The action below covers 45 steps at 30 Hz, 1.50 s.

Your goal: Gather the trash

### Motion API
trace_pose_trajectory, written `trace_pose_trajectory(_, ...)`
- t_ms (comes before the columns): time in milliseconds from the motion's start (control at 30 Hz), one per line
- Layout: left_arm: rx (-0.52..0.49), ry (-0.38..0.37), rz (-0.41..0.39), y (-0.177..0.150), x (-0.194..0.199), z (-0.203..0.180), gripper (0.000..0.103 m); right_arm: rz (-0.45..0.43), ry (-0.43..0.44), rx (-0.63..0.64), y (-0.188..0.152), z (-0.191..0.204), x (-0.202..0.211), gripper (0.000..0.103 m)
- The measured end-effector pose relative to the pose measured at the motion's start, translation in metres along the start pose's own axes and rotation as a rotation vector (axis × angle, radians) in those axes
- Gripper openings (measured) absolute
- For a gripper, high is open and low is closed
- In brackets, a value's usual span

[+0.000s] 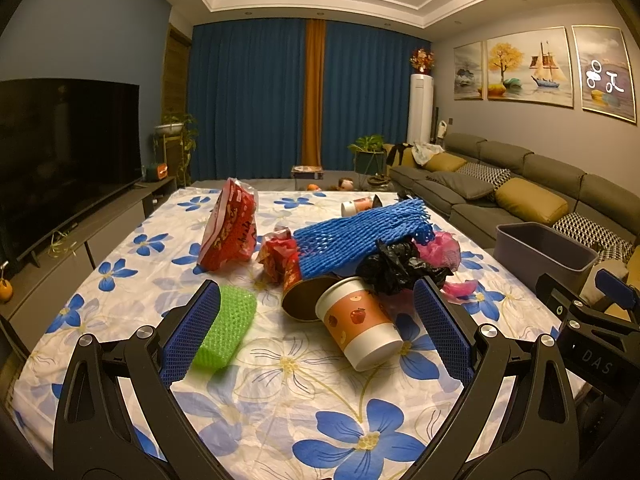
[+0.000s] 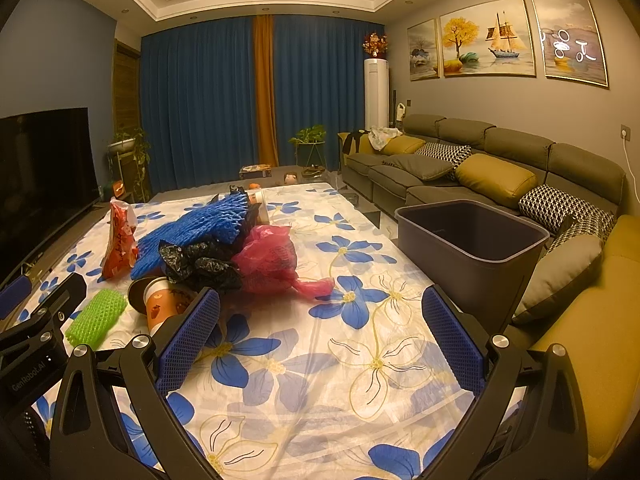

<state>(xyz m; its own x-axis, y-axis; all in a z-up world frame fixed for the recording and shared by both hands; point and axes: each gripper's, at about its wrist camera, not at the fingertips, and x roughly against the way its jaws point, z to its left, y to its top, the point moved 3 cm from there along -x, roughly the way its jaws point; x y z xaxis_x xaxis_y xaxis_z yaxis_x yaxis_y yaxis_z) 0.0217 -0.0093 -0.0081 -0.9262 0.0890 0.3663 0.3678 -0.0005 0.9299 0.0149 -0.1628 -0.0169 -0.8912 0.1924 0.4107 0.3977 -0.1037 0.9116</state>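
"DAS" on right gripper (image 1: 592,356); "GenRobot.AI" on left gripper (image 2: 34,376).

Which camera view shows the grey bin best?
The right wrist view: the grey plastic bin shows whole, with its open top, dark inside and front wall, at the table's right edge. The left wrist view shows only a small part of it at the right, inside unseen.

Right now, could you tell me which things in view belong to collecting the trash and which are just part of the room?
Job: paper cup, green foam net, blue foam net, black bag, pink bag, red snack bag, grey bin.

Bystanders: sofa, television, curtains, paintings.
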Motion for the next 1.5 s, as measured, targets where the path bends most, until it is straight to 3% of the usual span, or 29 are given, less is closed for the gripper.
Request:
trace_pose_trajectory(1167, 0.002, 0.000, 0.000, -0.003, -0.002, -0.001, 0.095, 0.000, 0.000, -0.005, -0.002, -0.003, 0.000, 0.098)
trace_pose_trajectory(1500, 0.013, 0.030, 0.027, -0.013, -0.012, 0.018, 0.095, 0.021, 0.024, -0.011, -0.008, 0.001, -0.012, 0.098)
